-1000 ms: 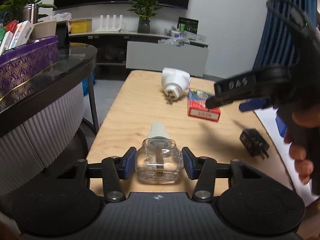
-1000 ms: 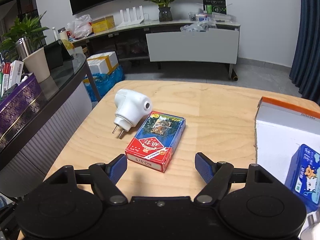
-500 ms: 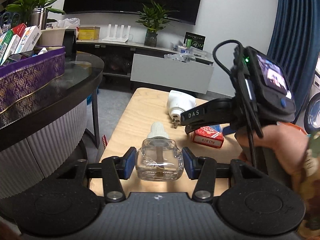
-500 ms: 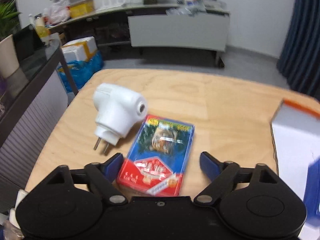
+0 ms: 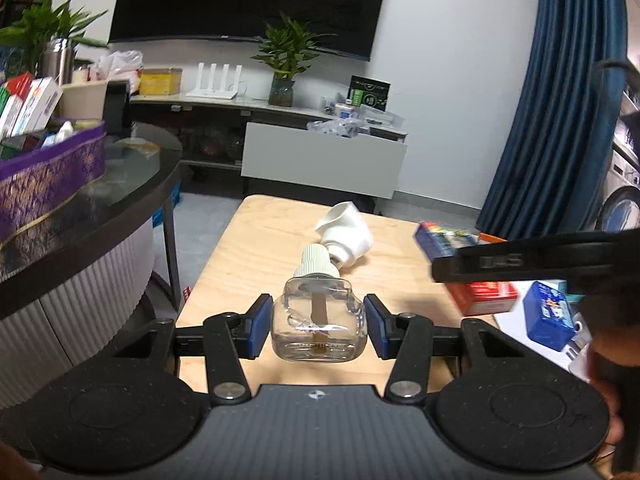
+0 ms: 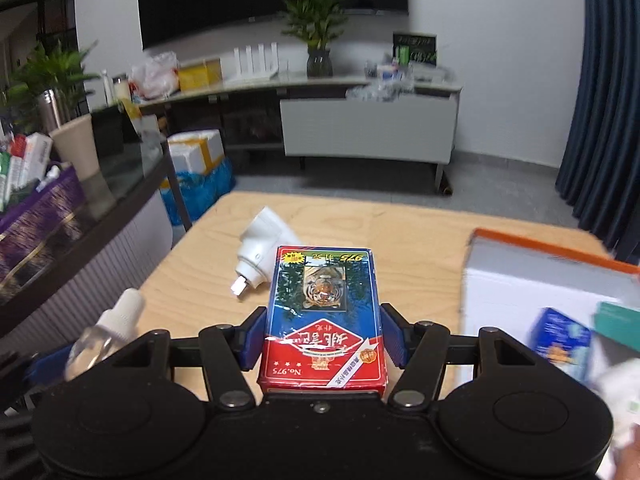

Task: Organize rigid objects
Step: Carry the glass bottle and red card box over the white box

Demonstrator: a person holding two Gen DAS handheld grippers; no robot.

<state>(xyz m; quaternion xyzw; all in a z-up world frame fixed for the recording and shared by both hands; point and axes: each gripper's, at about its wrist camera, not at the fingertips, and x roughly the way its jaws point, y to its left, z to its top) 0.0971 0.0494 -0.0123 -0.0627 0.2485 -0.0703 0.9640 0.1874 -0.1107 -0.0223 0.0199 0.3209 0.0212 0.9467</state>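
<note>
Pale wooden table (image 6: 420, 240): left gripper (image 5: 318, 326) clamps the clear glass bottle (image 5: 319, 326), right gripper (image 6: 322, 338) grips the red-and-blue card box (image 6: 324, 312); white plug adapter (image 6: 264, 248) awaits sorting, white bin (image 6: 540, 280) part-filled.

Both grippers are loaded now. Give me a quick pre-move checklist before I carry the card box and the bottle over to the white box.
1. Right gripper grip on the card box: ok, both fingers sit against its long sides.
2. Left gripper grip on the clear bottle: ok, blue pads flank its body, cap pointing forward.
3. Card box off the wooden table: ok, it appears lifted.
4. White plug adapter out of the carry path: ok, it lies left of the card box.
5. Free room in the white box: cannot tell, that area is blurred and partly cut off.
</note>
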